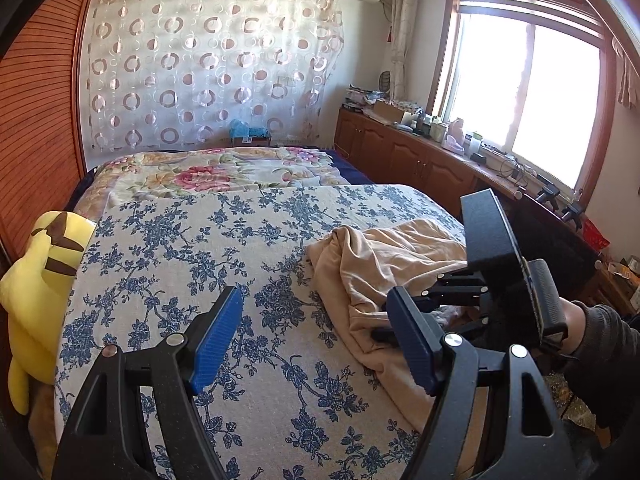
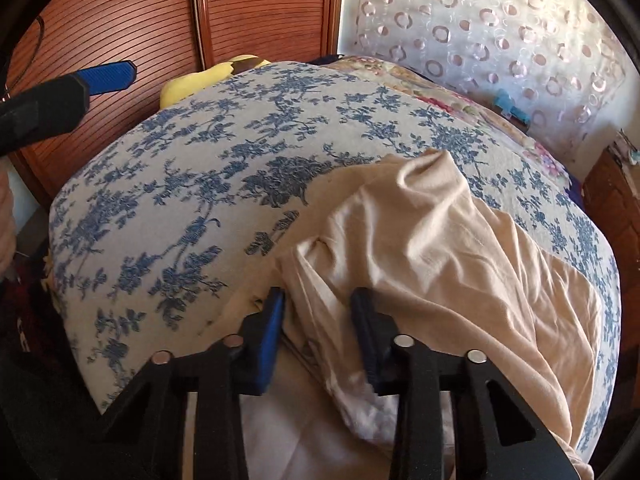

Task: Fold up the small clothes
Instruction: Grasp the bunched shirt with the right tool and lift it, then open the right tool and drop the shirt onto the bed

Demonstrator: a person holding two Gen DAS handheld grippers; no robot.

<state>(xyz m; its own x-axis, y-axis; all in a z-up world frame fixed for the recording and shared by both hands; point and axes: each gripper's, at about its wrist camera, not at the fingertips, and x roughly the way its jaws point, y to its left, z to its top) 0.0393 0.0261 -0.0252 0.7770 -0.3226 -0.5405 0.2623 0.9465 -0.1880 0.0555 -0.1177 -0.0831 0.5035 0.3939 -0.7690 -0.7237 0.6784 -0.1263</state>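
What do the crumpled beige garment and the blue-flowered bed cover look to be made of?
Crumpled beige garment: likely thin, matte cotton-type jersey, judging by its soft, limp folds. Blue-flowered bed cover: seemingly thicker woven fabric, matte, lying smooth and flat with a fine visible texture.

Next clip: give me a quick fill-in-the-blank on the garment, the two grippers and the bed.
1. The garment lying crumpled on the bed is ____ in colour.
2. The right gripper has bunched fabric ____ its fingers.
3. The left gripper is open and holds ____.
4. The plush toy at the bed's edge is ____.

Missing words: beige; between; nothing; yellow
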